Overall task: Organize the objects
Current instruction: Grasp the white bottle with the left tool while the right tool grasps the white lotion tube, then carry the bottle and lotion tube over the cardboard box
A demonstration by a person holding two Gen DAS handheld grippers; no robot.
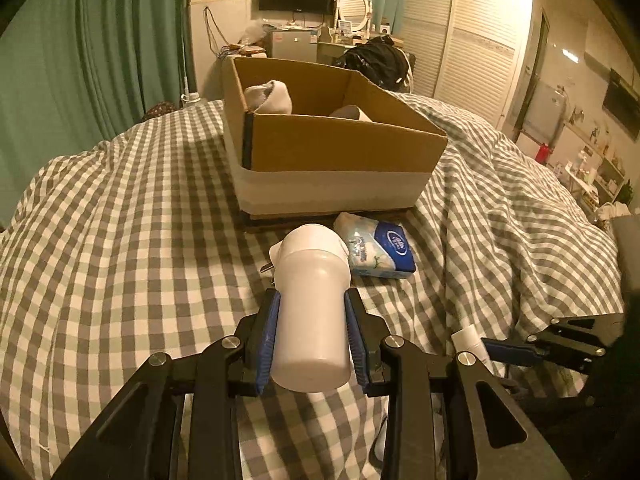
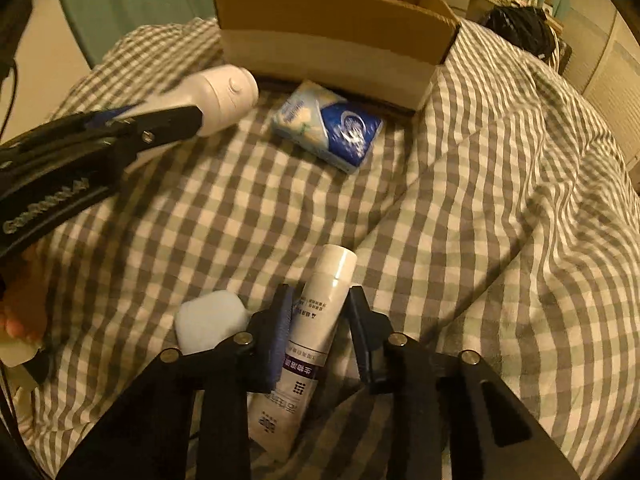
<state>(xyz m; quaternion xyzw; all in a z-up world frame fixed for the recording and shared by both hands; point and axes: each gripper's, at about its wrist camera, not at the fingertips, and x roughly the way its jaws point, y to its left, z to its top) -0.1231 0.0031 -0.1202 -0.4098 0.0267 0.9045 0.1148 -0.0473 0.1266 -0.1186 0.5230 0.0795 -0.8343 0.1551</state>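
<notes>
My left gripper is shut on a white plastic bottle and holds it above the checked bedspread, short of the cardboard box. It also shows in the right wrist view. The box holds white socks. My right gripper is open, with its fingers on either side of a white tube with a purple label that lies on the bed. A blue and white tissue pack lies in front of the box. A small white block lies left of the tube.
The checked bedspread covers the bed and is creased at the right. Green curtains hang at the left. A black bag, a mirror and a small fridge stand behind the box.
</notes>
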